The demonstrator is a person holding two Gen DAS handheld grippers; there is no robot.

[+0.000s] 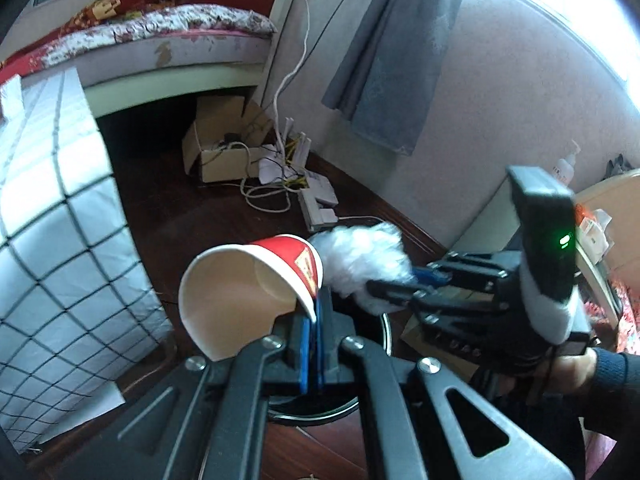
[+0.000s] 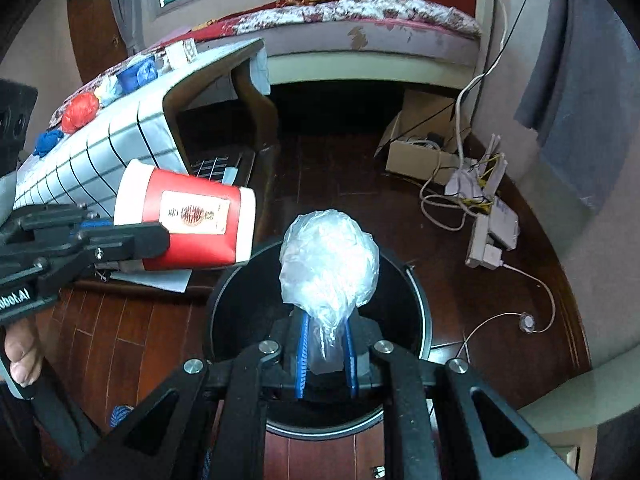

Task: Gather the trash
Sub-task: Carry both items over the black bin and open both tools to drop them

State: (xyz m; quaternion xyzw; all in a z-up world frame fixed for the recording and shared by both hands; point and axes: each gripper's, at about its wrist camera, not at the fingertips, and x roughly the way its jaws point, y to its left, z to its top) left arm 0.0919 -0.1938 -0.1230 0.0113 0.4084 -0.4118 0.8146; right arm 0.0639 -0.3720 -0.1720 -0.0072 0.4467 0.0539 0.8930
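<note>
My left gripper is shut on the rim of a red and white paper cup, which lies on its side in the air; the cup also shows in the right wrist view. My right gripper is shut on a crumpled clear plastic bag, held over the open black round bin. In the left wrist view the bag sits just right of the cup, above the bin's rim.
A low table with a white grid cloth stands to the left, with red, blue and white crumpled trash on top. A cardboard box, cables and a power strip lie on the dark wood floor by the bed.
</note>
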